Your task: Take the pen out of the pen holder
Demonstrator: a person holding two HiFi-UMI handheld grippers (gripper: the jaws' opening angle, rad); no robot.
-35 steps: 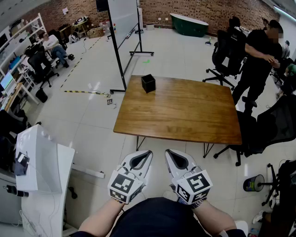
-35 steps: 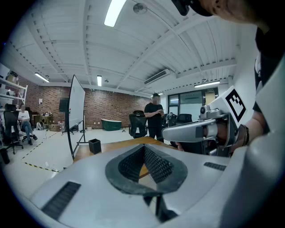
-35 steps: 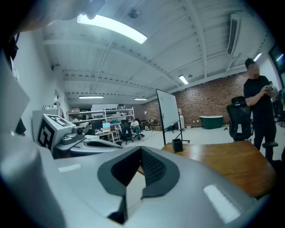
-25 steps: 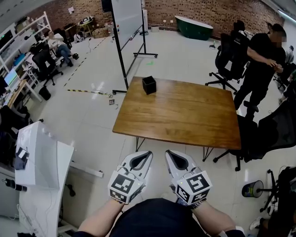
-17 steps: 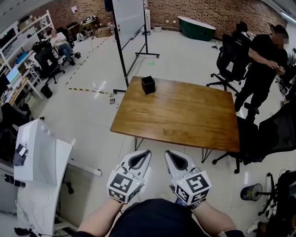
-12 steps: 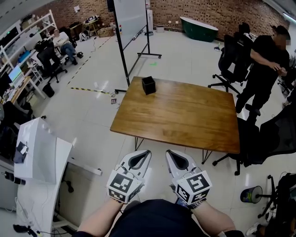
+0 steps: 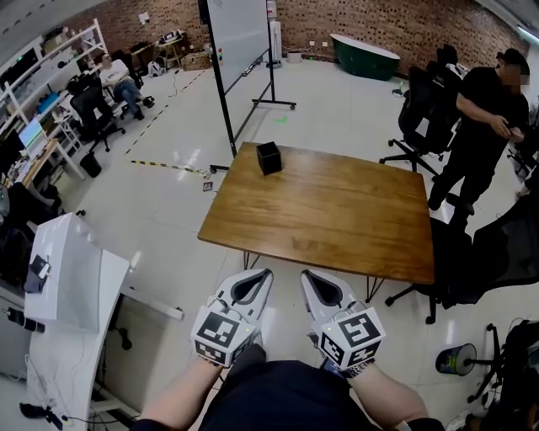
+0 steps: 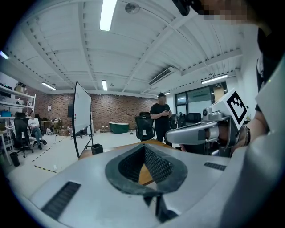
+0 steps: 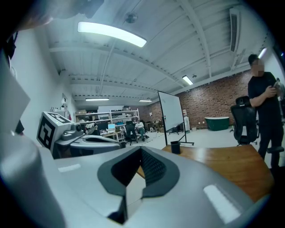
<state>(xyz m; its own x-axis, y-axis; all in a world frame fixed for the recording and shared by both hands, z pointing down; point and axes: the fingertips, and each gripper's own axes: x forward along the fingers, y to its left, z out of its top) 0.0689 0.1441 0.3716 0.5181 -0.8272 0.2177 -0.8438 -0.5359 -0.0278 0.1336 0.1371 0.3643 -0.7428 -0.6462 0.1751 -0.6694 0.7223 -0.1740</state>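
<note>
Two grippers counted: left gripper [image 7: 264, 274] and right gripper [image 7: 308, 276], side by side, low over the floor, short of the near edge of one wooden table [image 7: 337, 219]. Both claws pressed together at the tips, pinching nothing. Confirmed in each gripper view: pads meeting at a point.

One black pen holder [image 7: 269, 157], upright on the table's far left corner, well apart from both grippers. Pen too small to make out in any view.

One whiteboard [image 7: 240, 38] on a wheeled stand, beyond that corner. Two people: one standing in black [image 7: 484, 109] off the table's far right, one seated [image 7: 112, 74] far left. One green tub [image 7: 365, 46] against the brick wall.

Head view only: full table outline, white cabinet [image 7: 72, 278] at left, striped floor tape [image 7: 164, 167].

Left gripper view only: ceiling strip light [image 8: 107, 13], right gripper alongside at right, standing person behind the table.

Right gripper view only: shelves [image 9: 107, 116] with monitors at the back, left gripper alongside at left, pen holder just beside the whiteboard stand.
</note>
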